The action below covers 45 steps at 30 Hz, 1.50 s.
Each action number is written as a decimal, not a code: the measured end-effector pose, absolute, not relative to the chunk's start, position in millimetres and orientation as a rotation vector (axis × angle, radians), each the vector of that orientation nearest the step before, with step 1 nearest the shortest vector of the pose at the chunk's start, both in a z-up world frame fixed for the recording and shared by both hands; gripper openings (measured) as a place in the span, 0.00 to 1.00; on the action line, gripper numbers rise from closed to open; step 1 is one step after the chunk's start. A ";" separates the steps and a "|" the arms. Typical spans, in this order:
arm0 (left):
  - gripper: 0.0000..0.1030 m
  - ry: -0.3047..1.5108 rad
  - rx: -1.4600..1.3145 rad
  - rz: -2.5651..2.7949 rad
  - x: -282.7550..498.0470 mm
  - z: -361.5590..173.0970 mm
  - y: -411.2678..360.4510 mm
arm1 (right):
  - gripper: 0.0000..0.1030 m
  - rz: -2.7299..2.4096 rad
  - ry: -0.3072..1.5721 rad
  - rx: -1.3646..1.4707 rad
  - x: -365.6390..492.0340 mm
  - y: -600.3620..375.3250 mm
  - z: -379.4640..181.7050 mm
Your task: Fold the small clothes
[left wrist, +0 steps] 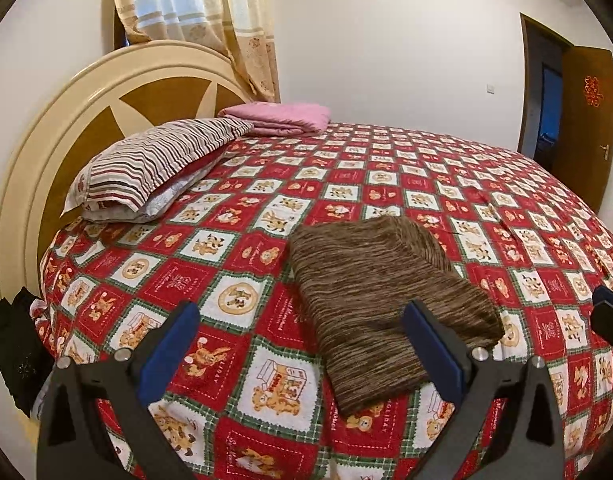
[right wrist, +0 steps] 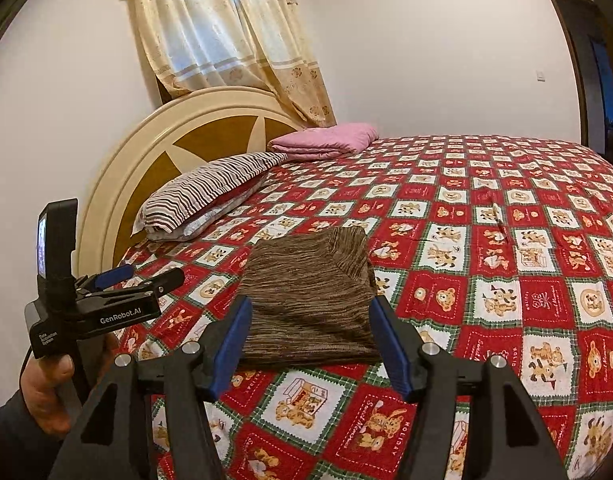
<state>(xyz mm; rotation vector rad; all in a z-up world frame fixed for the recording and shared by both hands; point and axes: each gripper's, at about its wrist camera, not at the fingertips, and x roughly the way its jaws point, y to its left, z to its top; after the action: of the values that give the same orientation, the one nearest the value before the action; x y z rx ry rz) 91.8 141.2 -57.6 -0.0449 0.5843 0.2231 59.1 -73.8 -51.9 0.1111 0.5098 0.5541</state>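
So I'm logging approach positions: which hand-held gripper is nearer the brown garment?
Right. The right hand-held gripper hangs open just before the brown garment, framing its near edge. The left hand-held gripper is open too, off to the garment's left.

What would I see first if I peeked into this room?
Probably the big bed cover, bright red with little bear pictures in squares all over. Right in the middle of it lies a brown stripy folded cloth, with the open right gripper in front of it and the open left gripper beside it. At the head of the bed sit a striped pillow and a pink folded blanket.
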 end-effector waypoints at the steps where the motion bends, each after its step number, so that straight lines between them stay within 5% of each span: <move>1: 1.00 0.581 -0.044 0.224 91.4 -57.4 140.8 | 0.60 0.553 0.509 0.112 58.4 -74.1 -52.0; 45: 1.00 0.554 0.027 0.229 91.0 -56.8 131.4 | 0.60 0.555 0.513 0.120 46.6 -74.1 -58.0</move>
<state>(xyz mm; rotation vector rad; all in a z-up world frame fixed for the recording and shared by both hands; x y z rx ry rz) 91.0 131.4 -56.8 0.0275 0.5542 0.2290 46.6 -74.1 -58.0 0.1204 0.5133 0.5551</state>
